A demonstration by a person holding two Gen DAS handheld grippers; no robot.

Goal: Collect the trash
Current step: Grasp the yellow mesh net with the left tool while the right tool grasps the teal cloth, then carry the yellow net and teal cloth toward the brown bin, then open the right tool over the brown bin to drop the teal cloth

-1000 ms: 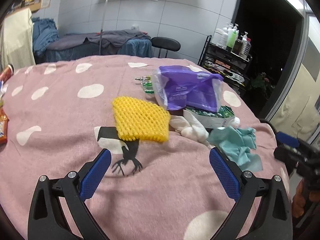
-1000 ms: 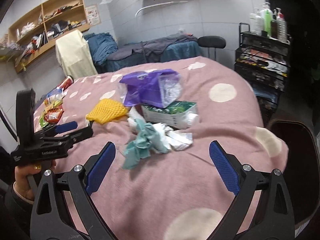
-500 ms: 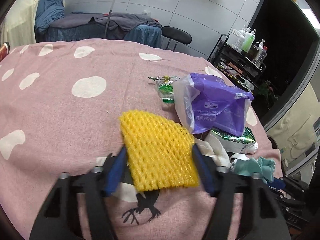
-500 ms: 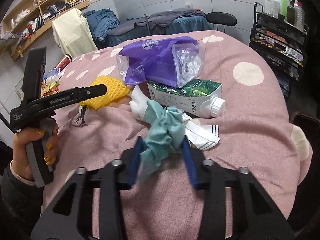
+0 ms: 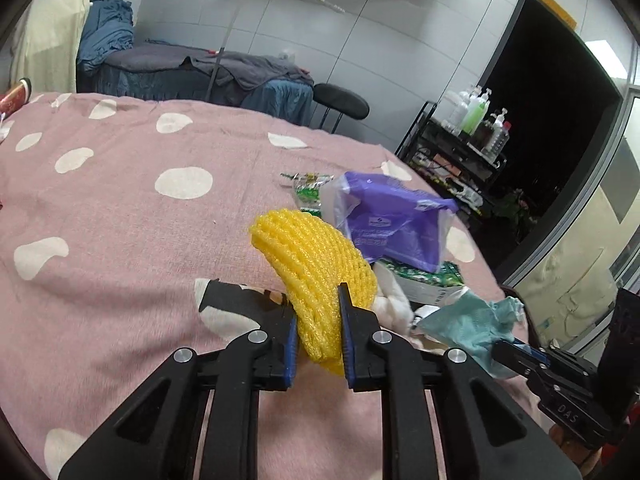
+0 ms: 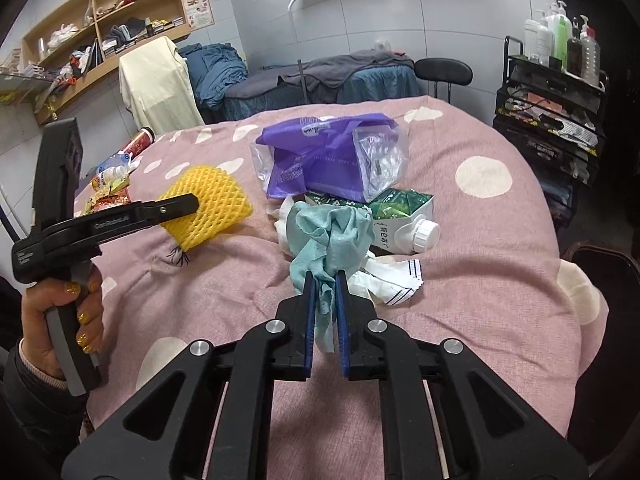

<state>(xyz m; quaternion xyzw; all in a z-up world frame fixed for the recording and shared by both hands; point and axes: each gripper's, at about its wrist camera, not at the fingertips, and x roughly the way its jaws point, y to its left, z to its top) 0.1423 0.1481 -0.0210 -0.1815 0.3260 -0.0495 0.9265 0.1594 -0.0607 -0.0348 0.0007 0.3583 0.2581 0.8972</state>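
My left gripper [image 5: 318, 308] is shut on the yellow foam net [image 5: 316, 260] and holds it lifted off the pink spotted cloth [image 5: 120, 216]; it also shows in the right wrist view [image 6: 208, 204]. My right gripper [image 6: 324, 280] is shut on the teal rag [image 6: 328, 232], raised above the cloth. The rag also shows in the left wrist view [image 5: 468, 324]. A purple plastic bag [image 6: 328, 156], a green and white carton [image 6: 400, 216] and crumpled white paper [image 6: 384, 276] lie just beyond the rag.
Snack wrappers [image 6: 108, 188] and a red can [image 6: 140, 140] lie at the table's far left. A black rack with bottles [image 6: 552, 92] stands to the right, a black chair [image 6: 442, 70] behind the table. A green wrapper [image 5: 308, 192] lies behind the purple bag.
Both grippers went from wide open to shut: the left closed on the yellow foam net and lifted it, the right moved forward and closed on the teal rag and raised it.
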